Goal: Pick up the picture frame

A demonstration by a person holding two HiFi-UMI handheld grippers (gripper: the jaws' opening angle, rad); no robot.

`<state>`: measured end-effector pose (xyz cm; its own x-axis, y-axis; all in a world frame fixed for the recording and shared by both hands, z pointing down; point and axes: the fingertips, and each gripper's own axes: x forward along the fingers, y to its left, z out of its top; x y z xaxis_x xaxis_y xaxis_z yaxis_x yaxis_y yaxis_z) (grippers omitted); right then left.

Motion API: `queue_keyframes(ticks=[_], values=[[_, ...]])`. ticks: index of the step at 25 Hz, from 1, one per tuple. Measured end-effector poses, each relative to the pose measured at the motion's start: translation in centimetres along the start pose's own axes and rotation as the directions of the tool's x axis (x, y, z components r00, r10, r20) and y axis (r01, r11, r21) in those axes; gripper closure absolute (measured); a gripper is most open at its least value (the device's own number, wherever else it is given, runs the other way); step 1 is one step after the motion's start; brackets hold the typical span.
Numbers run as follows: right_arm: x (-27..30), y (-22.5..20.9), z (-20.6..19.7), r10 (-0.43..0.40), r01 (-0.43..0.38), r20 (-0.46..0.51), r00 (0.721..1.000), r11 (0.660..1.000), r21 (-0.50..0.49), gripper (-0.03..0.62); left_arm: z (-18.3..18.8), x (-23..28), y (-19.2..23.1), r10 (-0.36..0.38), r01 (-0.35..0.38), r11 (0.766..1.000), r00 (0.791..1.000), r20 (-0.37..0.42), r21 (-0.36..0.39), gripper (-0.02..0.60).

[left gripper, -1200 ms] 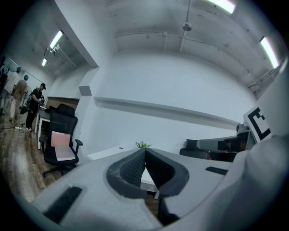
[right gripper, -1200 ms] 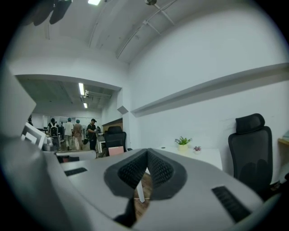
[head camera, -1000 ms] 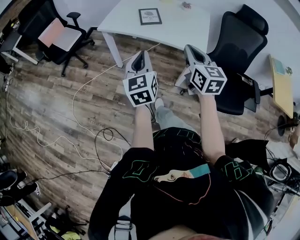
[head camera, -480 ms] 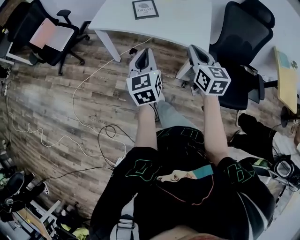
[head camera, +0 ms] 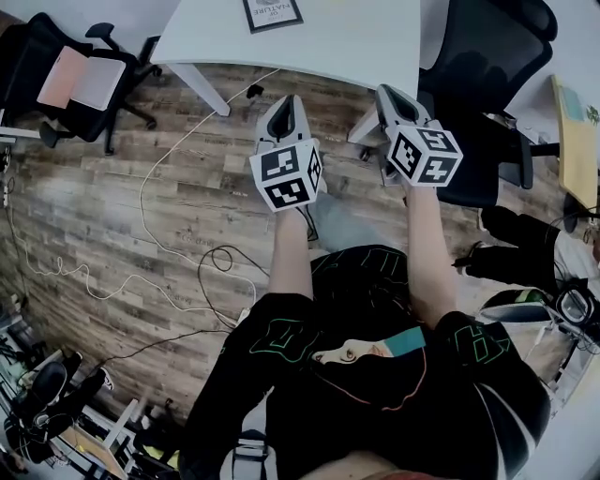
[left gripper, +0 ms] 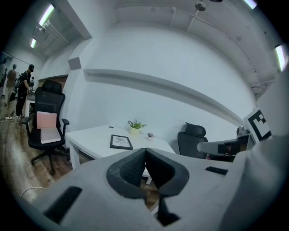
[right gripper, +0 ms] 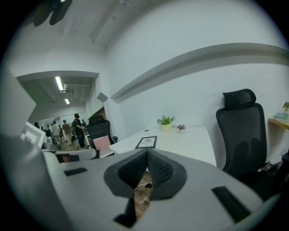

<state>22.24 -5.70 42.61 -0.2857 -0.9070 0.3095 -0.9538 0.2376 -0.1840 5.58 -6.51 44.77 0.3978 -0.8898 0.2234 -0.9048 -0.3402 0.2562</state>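
Observation:
A black-edged picture frame [head camera: 272, 14] lies flat on the white table [head camera: 356, 42] at the top of the head view; it also shows in the left gripper view [left gripper: 120, 142] and the right gripper view [right gripper: 146, 142]. My left gripper [head camera: 286, 105] hangs over the wooden floor short of the table edge, shut with nothing held. To its right, my right gripper [head camera: 391, 97] is near the table's front edge, also shut and empty. In each gripper view the jaws [left gripper: 145, 151] [right gripper: 147, 153] meet tip to tip, well short of the frame.
A black office chair [head camera: 487, 84] stands right of the table, close to the right gripper. Another chair [head camera: 70, 80] with a pink sheet on its seat is at the far left. Two small potted plants [left gripper: 135, 127] sit behind the frame. Cables [head camera: 159, 225] trail across the wooden floor.
The table and frame have slid toward the top edge of the head view. Both grippers stay side by side, shut, and now sit closer to the table's front edge.

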Motion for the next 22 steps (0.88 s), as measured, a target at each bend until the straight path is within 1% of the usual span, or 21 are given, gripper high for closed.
queue_keyframes(ticks=[6, 10, 13, 18, 22], values=[[3.9, -0.9, -1.5, 0.017, -0.015, -0.044, 0.999, 0.999, 0.04, 0.589, -1.7, 3.0, 1.7, 0.023, -0.023, 1.0, 0.998, -0.063, 0.003, 0.574], [6.3, -1.1, -3.6, 0.03, -0.024, -0.077, 0.997, 0.996, 0.084, 0.589, -3.5, 4.4, 3.0, 0.037, -0.035, 0.999, 0.992, -0.123, 0.018, 0.574], [8.1, -1.9, -4.3, 0.036, -0.027, -0.095, 0.995, 0.995, 0.1, 0.589, -4.5, 5.8, 3.6, 0.044, -0.042, 0.999, 0.987, -0.152, 0.02, 0.574], [11.0, -3.0, -4.6, 0.051, -0.035, -0.115, 0.992, 0.991, 0.13, 0.589, -4.9, 8.2, 4.6, 0.064, -0.059, 0.998, 0.98, -0.19, 0.032, 0.574], [12.6, -3.5, -4.1, 0.068, -0.051, -0.115, 0.991, 0.988, 0.142, 0.589, -4.5, 9.6, 4.7, 0.073, -0.065, 0.997, 0.978, -0.198, 0.044, 0.574]])
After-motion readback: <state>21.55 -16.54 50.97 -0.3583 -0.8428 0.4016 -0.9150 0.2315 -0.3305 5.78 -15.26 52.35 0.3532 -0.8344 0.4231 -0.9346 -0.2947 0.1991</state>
